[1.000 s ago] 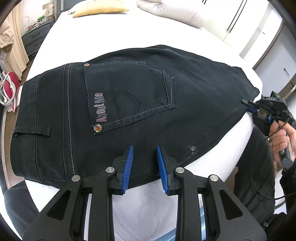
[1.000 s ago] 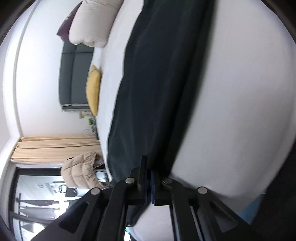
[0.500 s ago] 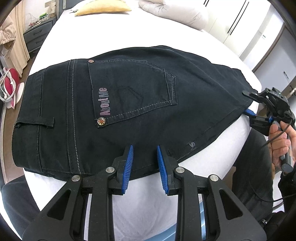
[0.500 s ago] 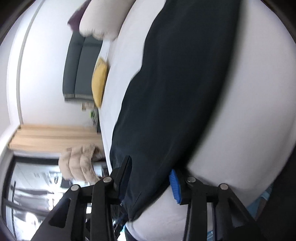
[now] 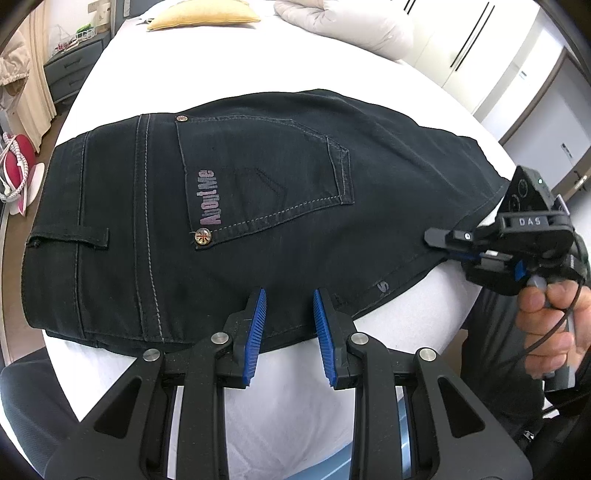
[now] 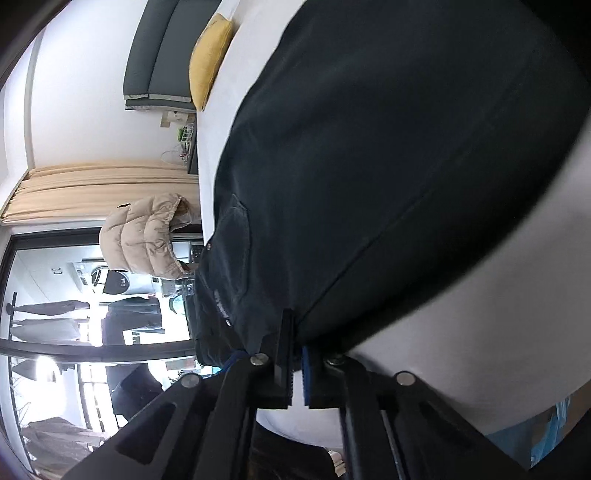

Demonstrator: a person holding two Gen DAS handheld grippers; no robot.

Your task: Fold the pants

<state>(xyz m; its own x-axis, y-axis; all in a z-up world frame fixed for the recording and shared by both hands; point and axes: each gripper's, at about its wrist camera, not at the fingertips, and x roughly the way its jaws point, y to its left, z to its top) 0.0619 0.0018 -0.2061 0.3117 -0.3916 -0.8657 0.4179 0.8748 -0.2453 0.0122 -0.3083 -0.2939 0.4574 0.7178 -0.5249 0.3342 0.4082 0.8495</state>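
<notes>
Pinching the lower right edge of the dark pants (image 5: 258, 206), the right gripper (image 6: 297, 363) has its jaws pressed together on the denim. The pants lie flat across the white bed (image 5: 221, 62), filling mid-frame. The left gripper (image 5: 290, 334) hovers low centre, jaws spread slightly, nothing between them. Looks like heavy, limp denim that will sag, so edges and seams are the sound holds. The right view is blurred, and the layers underneath are hidden.

- A white bed (image 5: 229, 62) fills the middle.
- A yellow cushion (image 5: 203, 16) lies at its far end, beside a white pillow (image 5: 351, 26).
- A grey dresser (image 5: 72, 70) stands beside beige curtains (image 6: 103, 192).
- A puffy beige jacket (image 6: 144, 232) hangs near the window.
</notes>
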